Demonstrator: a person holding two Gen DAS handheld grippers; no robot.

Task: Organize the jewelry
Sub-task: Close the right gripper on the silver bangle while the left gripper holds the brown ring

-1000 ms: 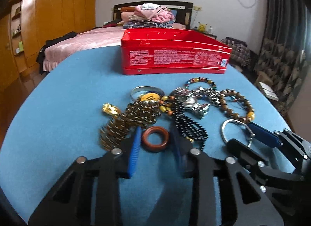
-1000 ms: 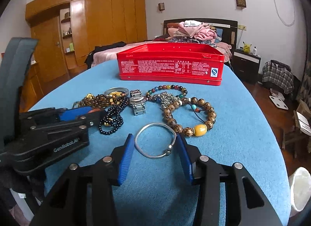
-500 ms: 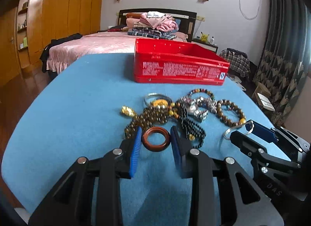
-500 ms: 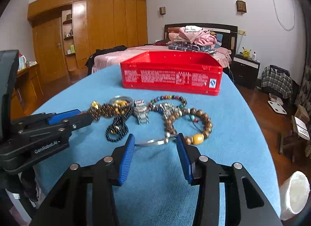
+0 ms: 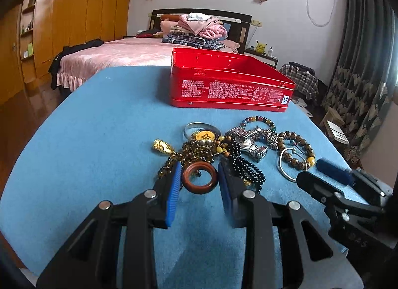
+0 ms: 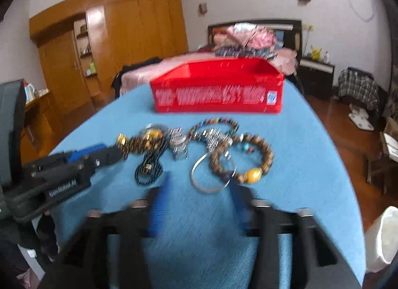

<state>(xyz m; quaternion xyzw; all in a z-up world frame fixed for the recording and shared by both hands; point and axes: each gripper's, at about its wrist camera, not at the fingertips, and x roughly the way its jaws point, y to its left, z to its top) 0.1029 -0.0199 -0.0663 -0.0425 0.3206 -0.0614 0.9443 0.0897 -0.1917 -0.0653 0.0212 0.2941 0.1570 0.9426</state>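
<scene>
Jewelry (image 5: 223,149) lies heaped on blue tablecloth (image 5: 99,140), bedroom.

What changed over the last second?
The right gripper lifted the silver bangle by one edge, and its jaws are now opening, the bangle resting against the bead bracelet. The left gripper stays shut on the brown ring. The red tin is unmoved.

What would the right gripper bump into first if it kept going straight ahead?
Probably the silver bangle, which lies just ahead of the opening right gripper, leaning on the wooden bead bracelet. The picture is blurred, so depth is uncertain. The red tin sits far beyond.
</scene>
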